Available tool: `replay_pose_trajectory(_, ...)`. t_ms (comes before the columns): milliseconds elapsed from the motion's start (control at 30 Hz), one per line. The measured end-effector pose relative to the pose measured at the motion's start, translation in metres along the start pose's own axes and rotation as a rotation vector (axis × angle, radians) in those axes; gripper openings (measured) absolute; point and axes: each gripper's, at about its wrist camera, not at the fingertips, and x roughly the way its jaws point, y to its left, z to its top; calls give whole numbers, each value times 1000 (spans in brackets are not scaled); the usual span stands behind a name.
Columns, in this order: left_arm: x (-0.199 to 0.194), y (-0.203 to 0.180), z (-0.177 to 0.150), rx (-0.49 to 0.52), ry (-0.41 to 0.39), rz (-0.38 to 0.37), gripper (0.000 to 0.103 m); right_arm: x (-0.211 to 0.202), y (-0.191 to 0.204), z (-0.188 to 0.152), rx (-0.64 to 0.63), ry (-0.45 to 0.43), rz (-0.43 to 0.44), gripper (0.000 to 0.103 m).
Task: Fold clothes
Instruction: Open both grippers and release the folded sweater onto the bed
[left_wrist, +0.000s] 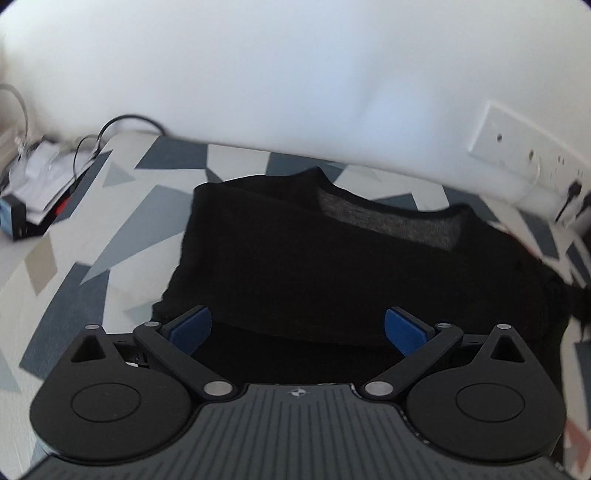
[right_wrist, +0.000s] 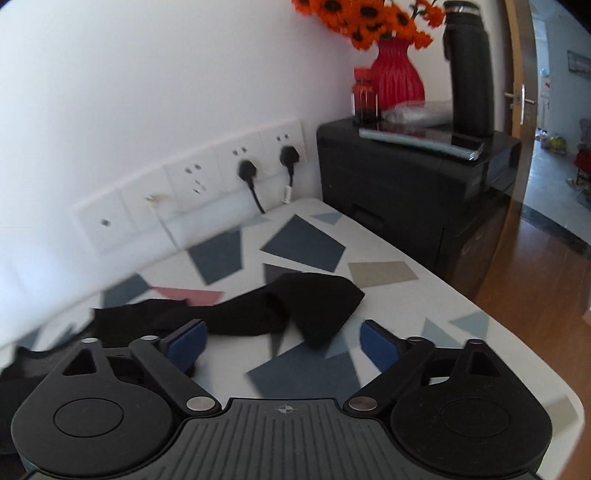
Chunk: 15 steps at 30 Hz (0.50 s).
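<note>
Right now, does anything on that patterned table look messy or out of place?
Yes. The black garment is only partly tidy: its body lies fairly flat, but one sleeve trails off to the side, crumpled and folded over itself on the table. Both claws are open, holding nothing.

Bright, even daylight, soft shadows. Motion blur smears everything beyond the fingers (left_wrist: 192, 326); fisheye bends the edges. Black crumpled fabric garment (left_wrist: 332, 266) shows almost no detail.
</note>
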Motion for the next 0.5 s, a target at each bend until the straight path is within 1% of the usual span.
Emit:
replay_pose_trajectory(100, 11, -5, 0, -9, 26, 35, 102, 45, -13, 2, 69, 65, 30, 78)
replay_pose_trajectory(167, 19, -8, 0, -12, 45, 64, 102, 69, -16, 1, 95, 90, 46, 77)
replay_pose_trajectory(233, 26, -11, 0, -16, 67, 97, 102, 86, -14, 1, 89, 104, 47, 77)
replay_pose_trajectory(333, 34, -12, -1, -24, 97, 105, 102, 105, -10, 2, 73, 122, 63, 77)
replay_pose_trajectory(500, 38, -18, -7, -27, 119, 115, 102, 123, -3, 10, 7, 129, 56, 77)
